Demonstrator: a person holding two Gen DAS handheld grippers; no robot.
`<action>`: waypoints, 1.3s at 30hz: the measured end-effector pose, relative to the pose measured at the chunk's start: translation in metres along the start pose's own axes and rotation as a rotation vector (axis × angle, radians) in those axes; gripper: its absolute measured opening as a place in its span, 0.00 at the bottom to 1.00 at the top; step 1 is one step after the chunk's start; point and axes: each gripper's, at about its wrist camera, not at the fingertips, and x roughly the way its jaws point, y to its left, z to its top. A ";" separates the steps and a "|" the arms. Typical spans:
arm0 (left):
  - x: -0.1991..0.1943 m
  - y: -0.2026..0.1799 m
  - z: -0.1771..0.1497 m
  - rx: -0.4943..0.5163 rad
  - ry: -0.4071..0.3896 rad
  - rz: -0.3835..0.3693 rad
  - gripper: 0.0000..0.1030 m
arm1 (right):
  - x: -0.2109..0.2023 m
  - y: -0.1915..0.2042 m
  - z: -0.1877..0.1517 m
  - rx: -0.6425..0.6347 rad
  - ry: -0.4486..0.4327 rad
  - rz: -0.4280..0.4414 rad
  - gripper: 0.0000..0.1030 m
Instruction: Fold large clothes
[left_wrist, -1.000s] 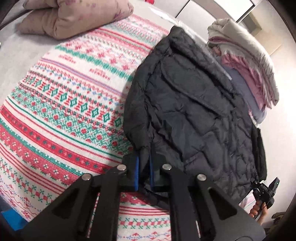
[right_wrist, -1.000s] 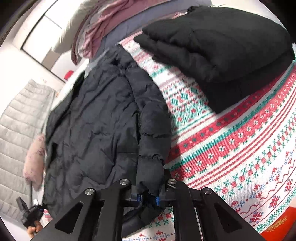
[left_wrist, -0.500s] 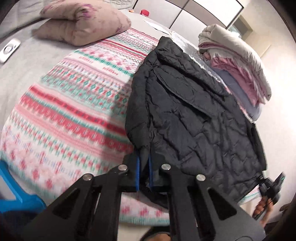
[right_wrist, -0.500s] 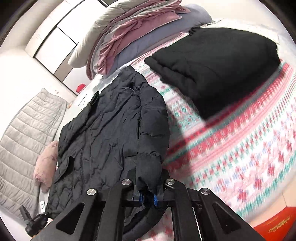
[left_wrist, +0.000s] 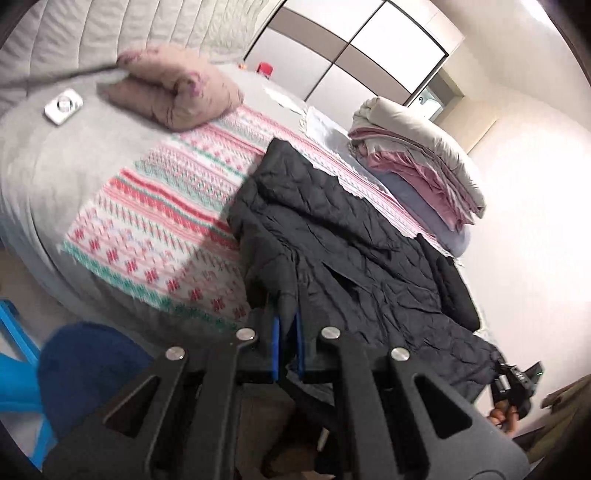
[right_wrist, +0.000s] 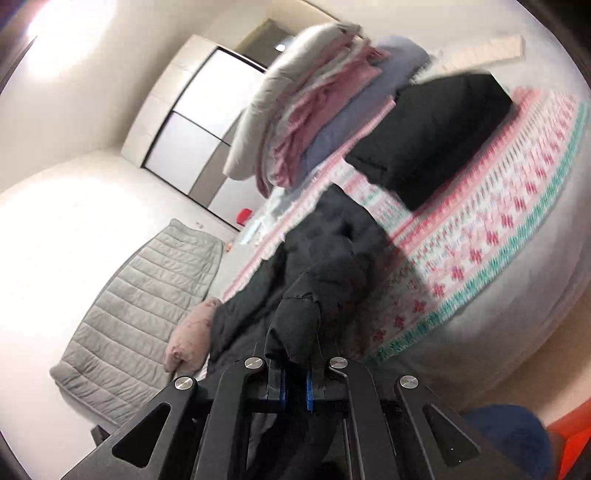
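Left wrist: left gripper (left_wrist: 287, 341) clamped on black quilted jacket (left_wrist: 354, 251) hem; jacket spread over patterned blanket (left_wrist: 166, 218), beside bedding stack (left_wrist: 417, 162)

Right wrist: right gripper (right_wrist: 295, 384) clamped on jacket cuff, folded black garment (right_wrist: 428, 129) beyond

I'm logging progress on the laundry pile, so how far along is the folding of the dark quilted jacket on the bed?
Done: a black garment already lies folded on the patterned blanket. In hand: the left gripper and right gripper each have their jaws shut on an end of the dark quilted jacket, lifting its near edge. Left: most of the jacket is spread flat, so no fold is laid yet.
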 end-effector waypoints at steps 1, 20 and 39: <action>0.001 0.002 0.000 -0.002 0.004 0.000 0.08 | 0.003 0.000 0.001 0.000 0.006 -0.005 0.06; 0.052 -0.035 0.120 -0.200 -0.074 -0.106 0.08 | 0.088 0.051 0.107 0.149 -0.059 0.184 0.06; 0.293 0.035 0.222 -0.447 0.060 0.118 0.53 | 0.291 -0.096 0.199 0.542 0.011 -0.088 0.43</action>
